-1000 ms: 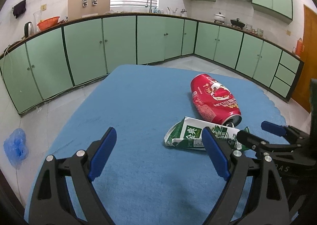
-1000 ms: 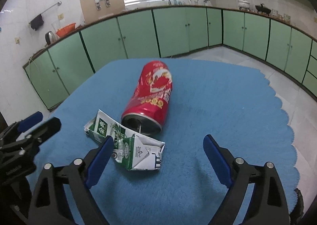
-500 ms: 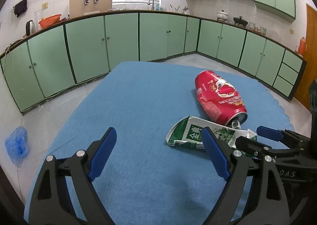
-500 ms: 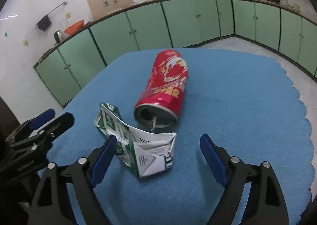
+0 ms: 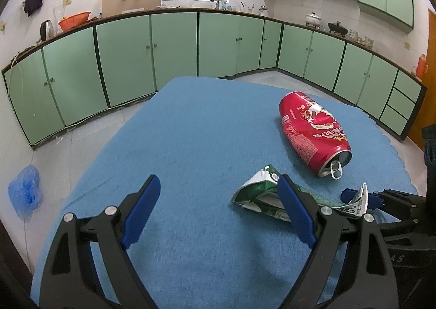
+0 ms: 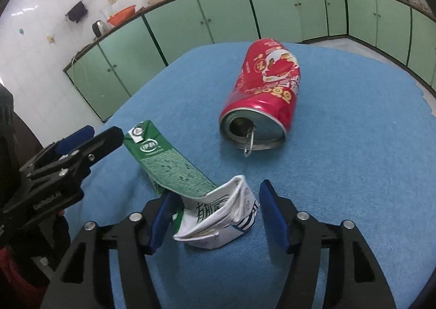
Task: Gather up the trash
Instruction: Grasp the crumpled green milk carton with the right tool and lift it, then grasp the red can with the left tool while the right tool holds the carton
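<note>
- Right tool: its blue fingers sit one on each side of the crumpled white end of the squashed milk box. The left finger looks like it touches the box, the right one has a small gap. So the tool is partly apart & not clamped yet.
- Milk box: green & white, flat, lies on the blue tabletop. Its green end sticks out ahead & to the left of the right tool, toward the left tool.
- Red can: lies on its side on the tabletop, ahead of the right tool, a bit right. Its open top w/ the pull ring faces the tool. Near the box; can't tell if they touch.
- Left tool: fingers wide apart, nothing between them, just blue cloth below.
- From the left tool, the milk box is just past its right finger, partly hidden by it. The can is farther ahead on the right.
- The right tool's tip shows at the far end of the box in the left cam.
- Behind: green cupboards & a blue bag on the floor, left of the tabletop.
</note>
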`<state>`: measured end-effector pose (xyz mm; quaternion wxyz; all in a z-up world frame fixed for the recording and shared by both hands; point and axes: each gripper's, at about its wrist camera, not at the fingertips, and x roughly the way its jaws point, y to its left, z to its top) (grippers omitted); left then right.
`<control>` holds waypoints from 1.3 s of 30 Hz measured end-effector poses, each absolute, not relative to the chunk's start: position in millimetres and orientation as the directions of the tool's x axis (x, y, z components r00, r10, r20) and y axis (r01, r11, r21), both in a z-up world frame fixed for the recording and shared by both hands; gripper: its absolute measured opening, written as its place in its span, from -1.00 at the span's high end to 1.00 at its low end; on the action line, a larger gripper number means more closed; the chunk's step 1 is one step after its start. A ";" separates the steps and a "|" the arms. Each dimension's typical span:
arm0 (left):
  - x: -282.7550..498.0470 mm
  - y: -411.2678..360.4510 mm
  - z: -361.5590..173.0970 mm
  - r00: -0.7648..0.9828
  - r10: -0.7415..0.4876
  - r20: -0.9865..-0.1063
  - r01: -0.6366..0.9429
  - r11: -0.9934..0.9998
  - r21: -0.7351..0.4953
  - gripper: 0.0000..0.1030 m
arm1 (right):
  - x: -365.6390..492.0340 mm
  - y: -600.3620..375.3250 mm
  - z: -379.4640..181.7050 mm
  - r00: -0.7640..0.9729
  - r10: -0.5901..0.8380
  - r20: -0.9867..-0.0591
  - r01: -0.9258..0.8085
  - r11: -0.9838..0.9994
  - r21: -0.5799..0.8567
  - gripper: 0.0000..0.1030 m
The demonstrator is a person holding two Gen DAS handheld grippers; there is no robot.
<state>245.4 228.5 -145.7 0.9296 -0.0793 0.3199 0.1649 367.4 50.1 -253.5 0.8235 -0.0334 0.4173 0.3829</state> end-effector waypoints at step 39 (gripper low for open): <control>334.8 140.6 -138.6 0.780 0.116 -0.615 -0.196 0.978 -0.064 -0.65 | 378.6 -89.5 -217.9 0.701 0.357 -0.618 -0.287 0.934 0.214 -0.08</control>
